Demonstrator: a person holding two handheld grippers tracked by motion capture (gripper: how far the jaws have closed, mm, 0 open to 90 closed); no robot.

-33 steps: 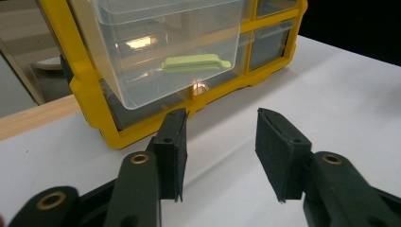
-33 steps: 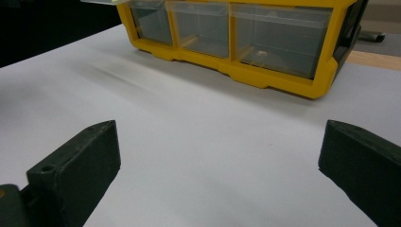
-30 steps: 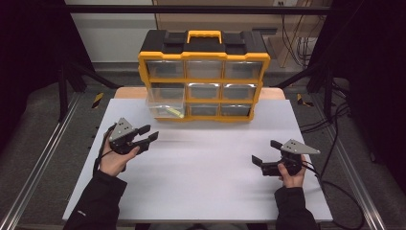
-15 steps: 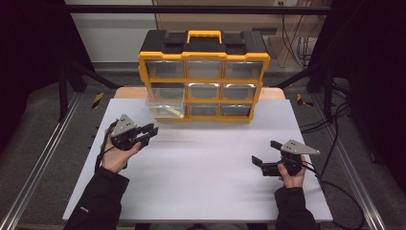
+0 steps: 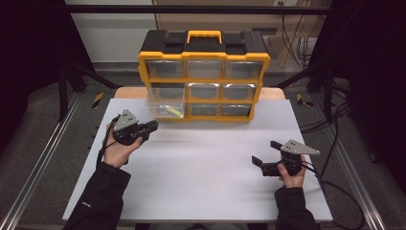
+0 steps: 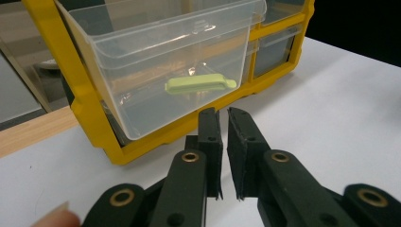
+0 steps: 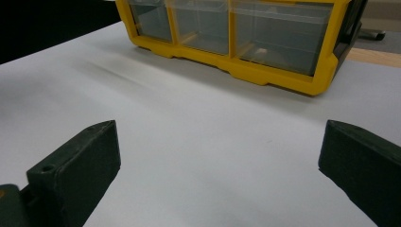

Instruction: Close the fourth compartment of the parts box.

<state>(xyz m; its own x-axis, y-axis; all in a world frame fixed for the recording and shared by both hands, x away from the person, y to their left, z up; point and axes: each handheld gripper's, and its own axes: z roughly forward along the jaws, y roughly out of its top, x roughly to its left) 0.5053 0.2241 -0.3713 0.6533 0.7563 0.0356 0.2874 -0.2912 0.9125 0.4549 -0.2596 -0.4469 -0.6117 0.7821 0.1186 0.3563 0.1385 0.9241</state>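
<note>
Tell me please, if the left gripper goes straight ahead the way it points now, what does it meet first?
Most likely the clear drawer pulled out of the yellow organizer, with a green piece inside. The left gripper, jaws just closing on nothing, points at its front wall. Depth is hard to judge.

We see a white table (image 5: 201,187) filling the lower middle of the frame. On its far edge, upper centre, stands a yellow organizer (image 5: 203,76), one clear drawer (image 5: 165,98) pulled out.
</note>
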